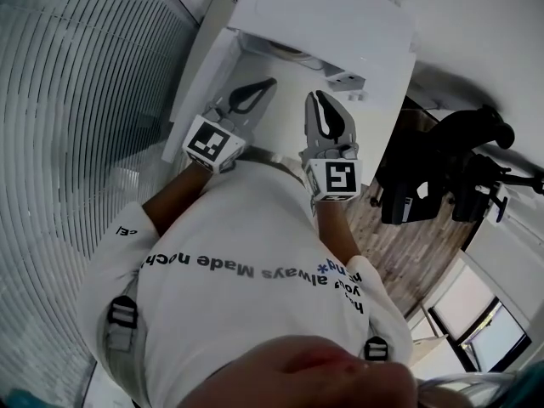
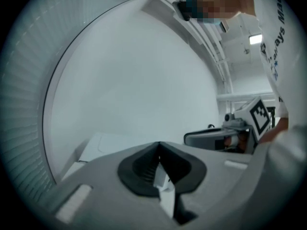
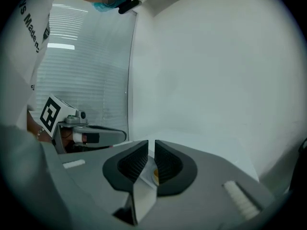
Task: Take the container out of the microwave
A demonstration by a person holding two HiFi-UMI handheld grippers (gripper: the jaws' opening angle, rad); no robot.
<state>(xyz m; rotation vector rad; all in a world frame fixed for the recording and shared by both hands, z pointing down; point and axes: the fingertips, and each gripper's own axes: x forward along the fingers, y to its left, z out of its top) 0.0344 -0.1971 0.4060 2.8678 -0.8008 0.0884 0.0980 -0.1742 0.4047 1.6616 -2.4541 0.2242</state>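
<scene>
The fingers (image 2: 142,166) of our left gripper (image 2: 159,144) meet at the tips and hold nothing. Those (image 3: 134,162) of our right gripper (image 3: 151,143) stand a narrow slit apart, gripping nothing; a yellowish speck (image 3: 154,176) in the gap is too small to name. Both grippers point toward the white microwave (image 1: 323,15). We cannot make out the container: the microwave's opening shows only a dim curved edge.

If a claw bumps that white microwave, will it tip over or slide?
Probably neither. The microwave looks boxy and wide, sitting flat on the white surface, so likely heavy and stable. Its smooth casing might feel slippery.
</scene>
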